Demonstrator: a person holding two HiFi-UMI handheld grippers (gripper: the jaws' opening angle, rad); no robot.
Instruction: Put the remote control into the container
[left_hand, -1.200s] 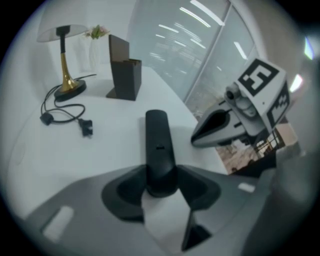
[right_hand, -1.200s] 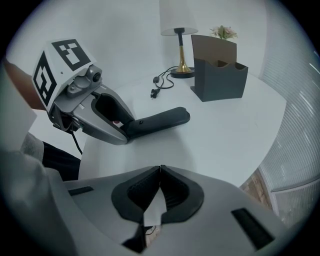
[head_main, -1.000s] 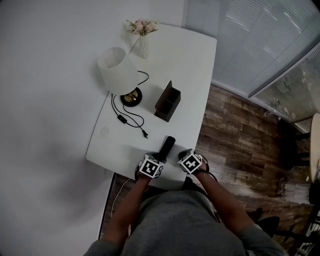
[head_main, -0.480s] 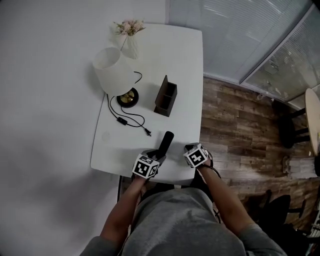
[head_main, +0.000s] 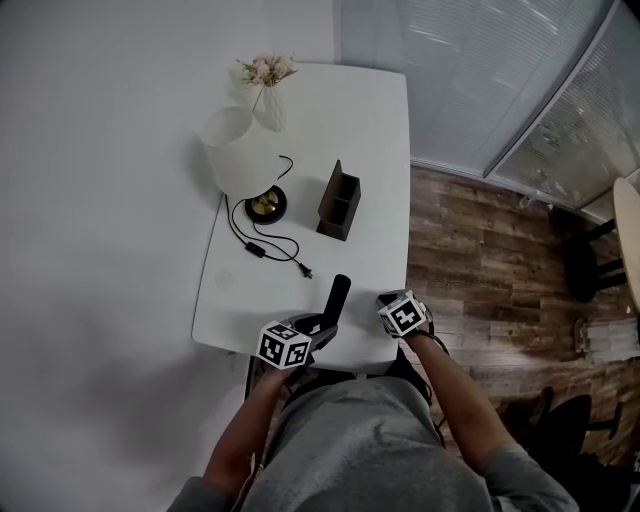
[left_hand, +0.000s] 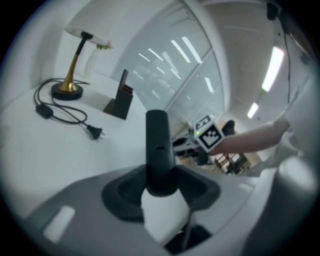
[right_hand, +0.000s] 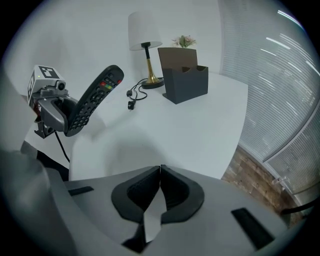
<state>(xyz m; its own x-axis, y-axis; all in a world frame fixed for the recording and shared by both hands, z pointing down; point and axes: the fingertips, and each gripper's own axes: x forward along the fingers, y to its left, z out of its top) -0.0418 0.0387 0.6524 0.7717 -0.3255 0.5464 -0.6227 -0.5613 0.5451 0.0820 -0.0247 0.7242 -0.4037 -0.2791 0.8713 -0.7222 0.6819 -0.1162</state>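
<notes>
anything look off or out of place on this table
Only the lamp's cord: it trails loose over the table, its plug lying unplugged. Nothing spilled, tipped or broken.

Slim black remote control (head_main: 337, 297), lower centre, tilted upward, near end clamped in the left tongs (head_main: 318, 326); dark open-topped container (head_main: 339, 201) upright mid-frame.

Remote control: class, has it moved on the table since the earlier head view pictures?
Yes. Against the plug, the remote control in the left gripper has shifted left and back toward the near edge of the table.
</notes>
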